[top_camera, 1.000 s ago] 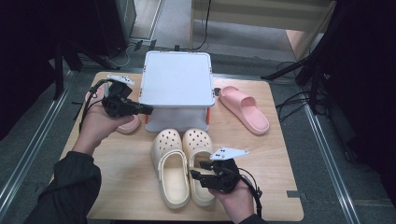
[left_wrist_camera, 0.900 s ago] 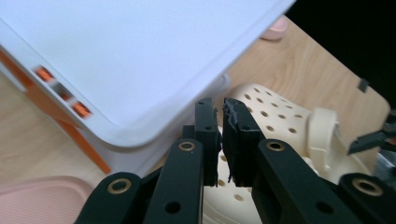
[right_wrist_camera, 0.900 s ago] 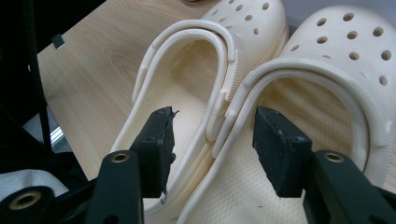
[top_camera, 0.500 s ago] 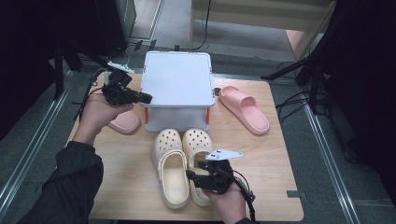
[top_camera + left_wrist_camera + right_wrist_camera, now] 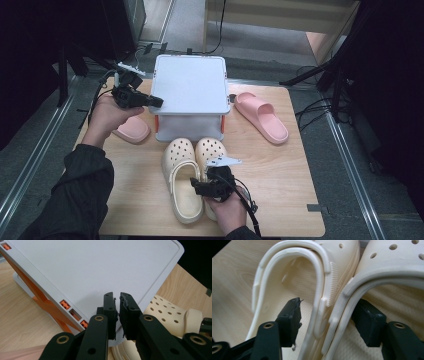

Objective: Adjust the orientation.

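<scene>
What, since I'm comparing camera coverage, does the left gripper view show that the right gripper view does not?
Left gripper view: the box's white lid, its orange latches, a pink slipper at the edge, and the left gripper, jaws close together on nothing.
Right gripper view: the right gripper, whose jaws have just been opening, straddling the adjoining side walls of the two clogs, one jaw inside each.
Both: the clogs and the wooden table.

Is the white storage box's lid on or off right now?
On. The flat white lid covers the whole top of the storage box, and the left gripper view shows it seated along the box's rim with nothing lifted.
</scene>
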Motion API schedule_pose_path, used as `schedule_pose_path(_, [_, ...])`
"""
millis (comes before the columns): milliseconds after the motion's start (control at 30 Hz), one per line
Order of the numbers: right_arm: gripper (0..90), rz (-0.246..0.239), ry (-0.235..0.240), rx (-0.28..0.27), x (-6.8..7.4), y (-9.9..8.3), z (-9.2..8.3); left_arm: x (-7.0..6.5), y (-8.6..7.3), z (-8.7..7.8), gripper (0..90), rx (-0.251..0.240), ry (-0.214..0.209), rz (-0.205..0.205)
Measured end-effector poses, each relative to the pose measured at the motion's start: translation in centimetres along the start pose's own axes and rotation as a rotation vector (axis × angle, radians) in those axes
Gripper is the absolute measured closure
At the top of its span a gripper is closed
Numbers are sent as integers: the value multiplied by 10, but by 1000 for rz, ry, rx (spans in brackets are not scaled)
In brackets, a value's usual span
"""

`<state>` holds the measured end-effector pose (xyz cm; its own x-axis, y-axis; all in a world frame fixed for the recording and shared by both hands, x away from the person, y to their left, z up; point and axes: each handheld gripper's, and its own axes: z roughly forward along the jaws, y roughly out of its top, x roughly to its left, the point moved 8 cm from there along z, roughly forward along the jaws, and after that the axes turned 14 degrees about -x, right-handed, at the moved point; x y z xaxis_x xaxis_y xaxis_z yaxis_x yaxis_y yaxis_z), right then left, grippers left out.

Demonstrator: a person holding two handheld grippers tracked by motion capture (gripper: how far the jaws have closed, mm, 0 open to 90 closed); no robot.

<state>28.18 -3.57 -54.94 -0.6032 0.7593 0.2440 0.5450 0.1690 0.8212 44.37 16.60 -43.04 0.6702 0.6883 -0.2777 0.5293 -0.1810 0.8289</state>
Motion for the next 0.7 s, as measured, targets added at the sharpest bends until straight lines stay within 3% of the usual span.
schedule_pose_path(167, [429, 17, -14, 22, -1, 0, 10, -2, 0, 0, 837, 7, 13, 22])
schedule_pose_path(233, [498, 10, -32, 24, -3, 0, 13, -3, -1, 0, 838, 9, 16, 27])
schedule_pose_path(500, [622, 20, -56, 25, -6, 2, 10, -4, -1, 0, 840, 12, 13, 33])
schedule_pose_path(600, [664, 36, -38, 30, -8, 2, 8, -4, -1, 0, 839, 10, 11, 34])
schedule_pose_path(700, [688, 17, -32, 34, -9, 3, 6, -4, -1, 0, 839, 10, 13, 35])
